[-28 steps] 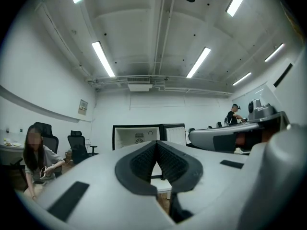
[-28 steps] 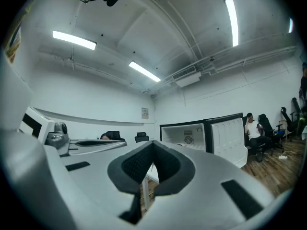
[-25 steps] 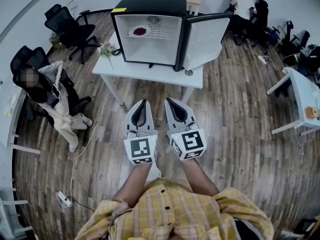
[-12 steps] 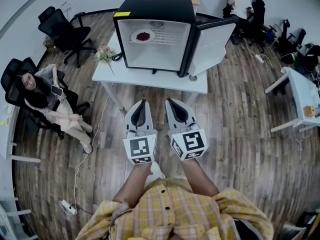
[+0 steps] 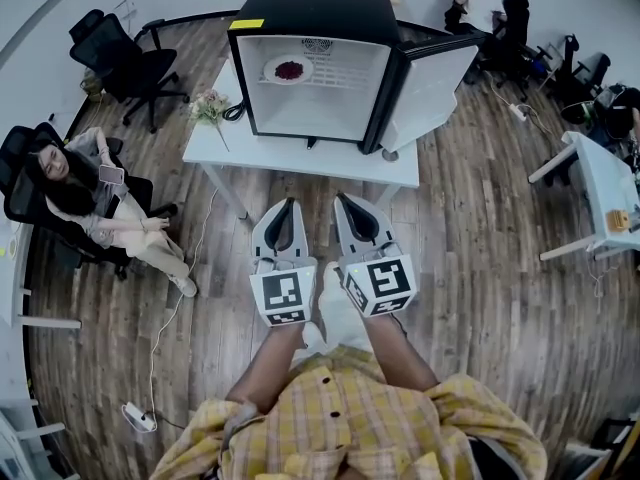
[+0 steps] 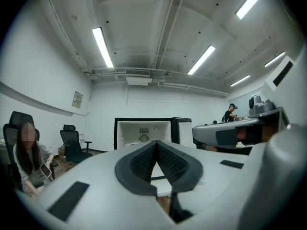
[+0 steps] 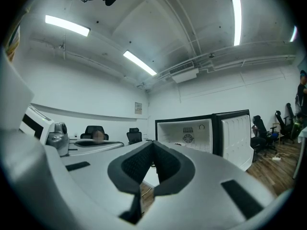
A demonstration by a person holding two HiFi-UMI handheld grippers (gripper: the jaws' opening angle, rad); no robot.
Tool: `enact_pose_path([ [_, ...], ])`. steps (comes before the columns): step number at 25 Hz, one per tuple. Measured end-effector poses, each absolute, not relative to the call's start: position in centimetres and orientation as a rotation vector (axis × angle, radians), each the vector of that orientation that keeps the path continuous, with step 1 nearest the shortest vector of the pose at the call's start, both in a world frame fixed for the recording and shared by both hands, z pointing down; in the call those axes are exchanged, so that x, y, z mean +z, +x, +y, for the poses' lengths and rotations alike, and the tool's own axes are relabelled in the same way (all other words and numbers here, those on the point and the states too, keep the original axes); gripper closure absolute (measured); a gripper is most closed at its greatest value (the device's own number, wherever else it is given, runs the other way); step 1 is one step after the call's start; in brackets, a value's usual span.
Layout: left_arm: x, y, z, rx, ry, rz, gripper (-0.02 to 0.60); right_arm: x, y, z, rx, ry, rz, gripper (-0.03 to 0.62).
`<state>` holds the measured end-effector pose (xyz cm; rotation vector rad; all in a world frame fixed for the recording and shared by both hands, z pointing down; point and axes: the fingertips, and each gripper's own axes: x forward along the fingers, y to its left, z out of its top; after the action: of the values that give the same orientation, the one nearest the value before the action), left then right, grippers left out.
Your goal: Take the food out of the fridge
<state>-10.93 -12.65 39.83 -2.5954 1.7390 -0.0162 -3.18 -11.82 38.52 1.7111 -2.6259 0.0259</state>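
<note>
A black mini fridge (image 5: 312, 13) stands on a white table (image 5: 300, 156) with its door (image 5: 430, 83) swung open to the right. On the wire shelf inside lies a white plate of dark red food (image 5: 289, 69). My left gripper (image 5: 281, 206) and right gripper (image 5: 345, 200) are held side by side over the floor, short of the table's near edge, both shut and holding nothing. In the left gripper view the open fridge (image 6: 143, 131) shows straight ahead beyond the tips (image 6: 156, 143). The right gripper view has the fridge (image 7: 188, 134) ahead right of the tips (image 7: 152, 143).
A small bunch of flowers (image 5: 208, 106) lies at the table's left end. A seated person (image 5: 95, 198) is at the left and black office chairs (image 5: 122, 56) behind. Another person (image 5: 481, 3) sits at the back right. A white desk (image 5: 600, 193) stands at the right; a power strip (image 5: 133, 416) lies on the floor.
The fridge and table have come nearer in the head view as I step forward. Both grippers keep the same shut pose side by side.
</note>
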Motion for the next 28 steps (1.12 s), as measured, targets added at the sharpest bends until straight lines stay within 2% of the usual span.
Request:
enact_pose_path([
  [28, 42.1, -9.2, -27.0, -0.013, -2.675, 1.747, 0.574, 40.0, -1.4, -25.0, 0.056, 1.686, -2.659, 0.588],
])
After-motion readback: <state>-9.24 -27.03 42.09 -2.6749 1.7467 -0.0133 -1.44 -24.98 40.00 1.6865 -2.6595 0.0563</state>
